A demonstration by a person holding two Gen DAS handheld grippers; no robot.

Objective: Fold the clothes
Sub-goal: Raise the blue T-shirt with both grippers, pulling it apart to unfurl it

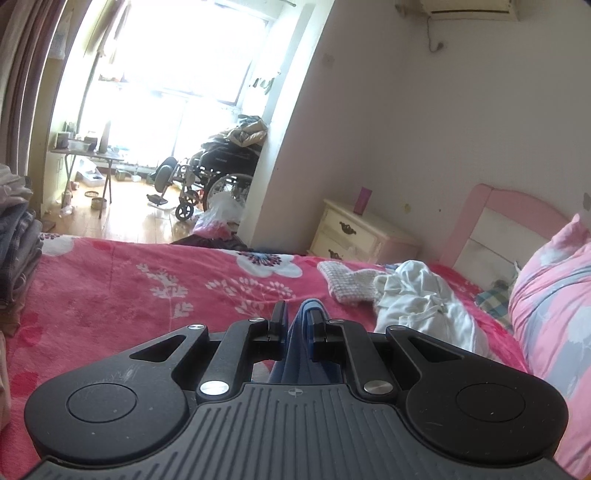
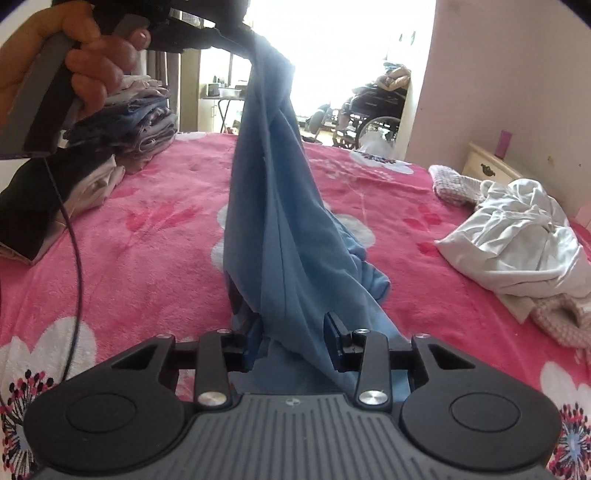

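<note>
A blue garment (image 2: 273, 203) hangs in a twisted strip from my left gripper (image 2: 251, 35), which a person's hand (image 2: 92, 55) holds up at the top left of the right wrist view. In the left wrist view the left gripper (image 1: 297, 321) is shut on a fold of that blue garment (image 1: 301, 354). The garment's lower end trails onto the pink flowered blanket (image 2: 147, 240). My right gripper (image 2: 291, 332) is low over the blanket, its jaws apart, with the lower part of the cloth passing between them. I see no firm pinch there.
A crumpled white garment (image 2: 517, 236) and a pink knitted piece (image 2: 454, 184) lie on the right of the bed. A stack of folded clothes (image 2: 140, 118) stands at the left. A nightstand (image 1: 358, 236), a pillow (image 1: 554, 295) and a wheelchair (image 1: 218, 173) are beyond.
</note>
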